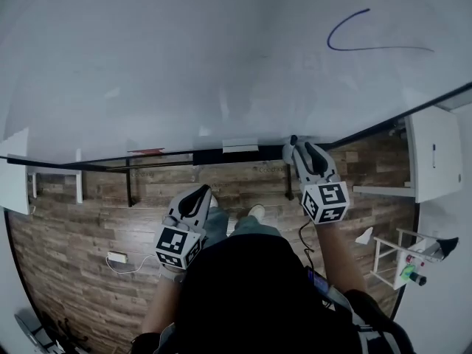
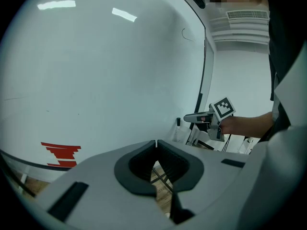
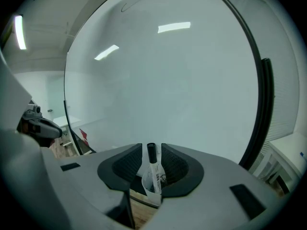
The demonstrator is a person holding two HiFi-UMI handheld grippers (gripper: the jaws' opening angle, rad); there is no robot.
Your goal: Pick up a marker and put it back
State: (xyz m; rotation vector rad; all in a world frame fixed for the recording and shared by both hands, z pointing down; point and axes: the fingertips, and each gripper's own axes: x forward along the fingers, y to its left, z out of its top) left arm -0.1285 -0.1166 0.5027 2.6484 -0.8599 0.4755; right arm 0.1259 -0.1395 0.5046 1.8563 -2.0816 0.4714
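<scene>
A white marker with a black cap (image 3: pixel 153 169) stands upright in a small clear holder (image 3: pixel 148 189) at the foot of the whiteboard (image 1: pixel 184 65). My right gripper (image 3: pixel 151 150) is open around it, a jaw on each side of the cap with a narrow gap on both sides. In the head view the right gripper (image 1: pixel 295 148) points at the board's lower edge, where the marker's cap (image 1: pixel 293 139) shows. The left gripper (image 2: pixel 156 143) is shut and empty, held back from the board (image 1: pixel 200 192). From it I see the marker (image 2: pixel 178 123) in front of the right gripper (image 2: pixel 188 118).
A blue curved line (image 1: pixel 369 43) is drawn on the board at the upper right. Red stripes (image 2: pixel 60 153) mark its lower edge, and a white block (image 1: pixel 240 144) sits on the ledge. Wooden floor (image 1: pixel 88 220), white tables (image 1: pixel 435 153) and a cable lie below.
</scene>
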